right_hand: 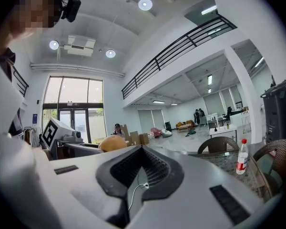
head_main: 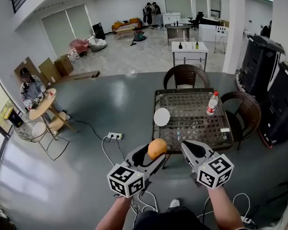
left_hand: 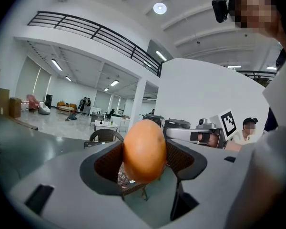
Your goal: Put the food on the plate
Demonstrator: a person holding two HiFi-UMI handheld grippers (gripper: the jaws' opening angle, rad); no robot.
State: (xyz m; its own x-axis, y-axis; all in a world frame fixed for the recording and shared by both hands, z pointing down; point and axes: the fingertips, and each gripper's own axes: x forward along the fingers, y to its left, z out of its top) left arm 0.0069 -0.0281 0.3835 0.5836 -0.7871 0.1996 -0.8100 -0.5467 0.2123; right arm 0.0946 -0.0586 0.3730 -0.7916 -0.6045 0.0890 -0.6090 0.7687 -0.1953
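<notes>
An orange, egg-shaped piece of food (head_main: 157, 148) sits between the jaws of my left gripper (head_main: 155, 153), which is shut on it and held in the air short of the table's near edge. It fills the middle of the left gripper view (left_hand: 144, 150). A white round plate (head_main: 162, 117) lies at the left edge of the glass-topped table (head_main: 189, 128). My right gripper (head_main: 192, 149) hovers beside the left one, its jaws together with nothing in them (right_hand: 142, 152). From the right gripper view the food (right_hand: 112, 143) shows to the left.
A clear bottle with a red cap (head_main: 212, 103) stands on the table's right side. Wicker chairs (head_main: 185, 75) (head_main: 247, 111) stand behind and to the right. A power strip (head_main: 115, 136) with cables lies on the floor. Black machines (head_main: 273, 90) line the right.
</notes>
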